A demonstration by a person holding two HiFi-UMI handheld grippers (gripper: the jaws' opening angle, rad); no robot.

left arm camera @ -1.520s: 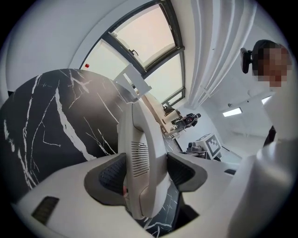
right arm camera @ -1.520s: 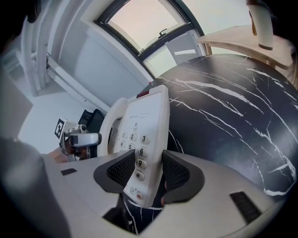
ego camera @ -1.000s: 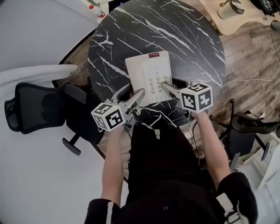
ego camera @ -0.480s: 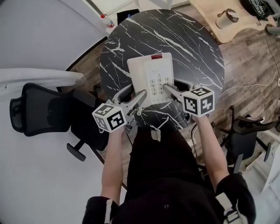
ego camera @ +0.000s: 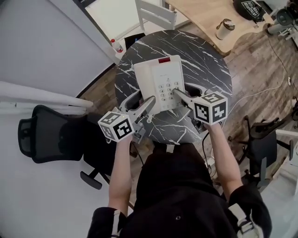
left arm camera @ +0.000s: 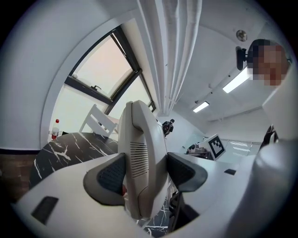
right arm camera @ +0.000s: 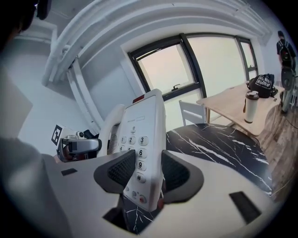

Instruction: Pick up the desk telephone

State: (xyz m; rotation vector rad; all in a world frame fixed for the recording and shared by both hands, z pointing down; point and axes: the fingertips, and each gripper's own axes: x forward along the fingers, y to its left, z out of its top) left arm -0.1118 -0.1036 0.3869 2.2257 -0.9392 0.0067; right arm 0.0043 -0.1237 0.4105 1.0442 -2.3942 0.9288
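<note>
- Left gripper (ego camera: 141, 103): jaws clamped wide on the handset side of the desk telephone (ego camera: 158, 81), both pads pressed to its flanks.
- Right gripper (ego camera: 186, 93): jaws closed on the keypad edge, beside the number keys.
- Telephone: held between the two grippers over the near part of the round black marble table (ego camera: 205, 60). I judge it clear of the top.
- Risk: both grips sit at the near end, so the far end could sag or pivot.
- Risk: any roll could tip the handset out of its cradle.
- Risk: if my two hands drift apart, one pad could slip off the smooth plastic.
- Room: wood floor; black office chair (ego camera: 42, 135); white chair (ego camera: 156, 14); wooden desk (ego camera: 219, 14) bearing a cup (ego camera: 226, 29); red-capped bottle (ego camera: 116, 46); large window (right arm camera: 186, 65); white curtain (left arm camera: 172, 51).
</note>
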